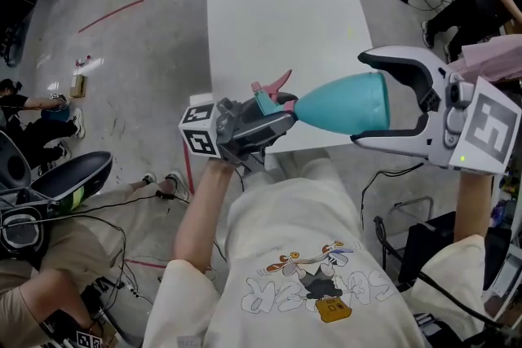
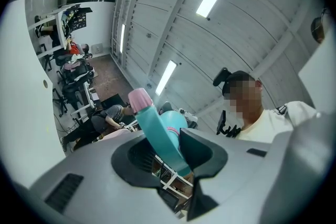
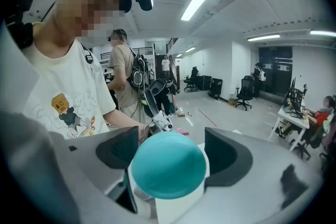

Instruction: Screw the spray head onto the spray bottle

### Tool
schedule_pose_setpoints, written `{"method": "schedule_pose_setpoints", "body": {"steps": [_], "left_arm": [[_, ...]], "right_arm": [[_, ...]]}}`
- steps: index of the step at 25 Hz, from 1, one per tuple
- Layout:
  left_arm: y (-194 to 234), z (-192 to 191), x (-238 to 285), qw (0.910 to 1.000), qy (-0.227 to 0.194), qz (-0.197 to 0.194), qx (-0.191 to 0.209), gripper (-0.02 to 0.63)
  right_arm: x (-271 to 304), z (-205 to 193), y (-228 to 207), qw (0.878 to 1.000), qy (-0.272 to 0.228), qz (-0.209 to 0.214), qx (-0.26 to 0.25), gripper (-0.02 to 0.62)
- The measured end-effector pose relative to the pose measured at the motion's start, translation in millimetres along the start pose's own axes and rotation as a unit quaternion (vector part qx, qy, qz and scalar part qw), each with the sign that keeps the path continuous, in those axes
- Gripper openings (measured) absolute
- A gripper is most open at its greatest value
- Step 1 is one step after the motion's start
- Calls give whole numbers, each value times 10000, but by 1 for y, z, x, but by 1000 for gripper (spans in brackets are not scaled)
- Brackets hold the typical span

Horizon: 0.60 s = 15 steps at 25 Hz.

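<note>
Holding aloft, over the near edge of the bench (image 1: 277, 20): one teal bottle (image 1: 347, 103), pinched at its wide base by our right tongs (image 1: 363, 98) and lying level with its neck pointing left; one spray head (image 1: 272, 96) with a pink trigger, pinched in our left tongs (image 1: 276, 118). The bottle's long axis runs straight from tongs to tongs, neck meeting head. We judge that the twist must turn about that line, and that the left hand is nearer the joint.
</note>
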State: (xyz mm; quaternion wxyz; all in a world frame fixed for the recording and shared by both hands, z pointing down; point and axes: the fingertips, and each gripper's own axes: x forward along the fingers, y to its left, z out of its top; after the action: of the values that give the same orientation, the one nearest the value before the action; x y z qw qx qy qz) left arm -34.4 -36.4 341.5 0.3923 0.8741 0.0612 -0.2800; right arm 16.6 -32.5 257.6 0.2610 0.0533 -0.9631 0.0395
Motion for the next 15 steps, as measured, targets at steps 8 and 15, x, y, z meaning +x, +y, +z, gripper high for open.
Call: {"method": "schedule_pose_setpoints", "body": {"steps": [8, 15], "left_arm": [[3, 1, 2, 9998, 142, 105, -39, 138], [7, -4, -1, 9982, 319, 382, 327, 138]], "right_arm": [[-4, -16, 1, 9993, 356, 23, 57, 379], [-27, -23, -3, 9995, 65, -291, -38, 379]]}}
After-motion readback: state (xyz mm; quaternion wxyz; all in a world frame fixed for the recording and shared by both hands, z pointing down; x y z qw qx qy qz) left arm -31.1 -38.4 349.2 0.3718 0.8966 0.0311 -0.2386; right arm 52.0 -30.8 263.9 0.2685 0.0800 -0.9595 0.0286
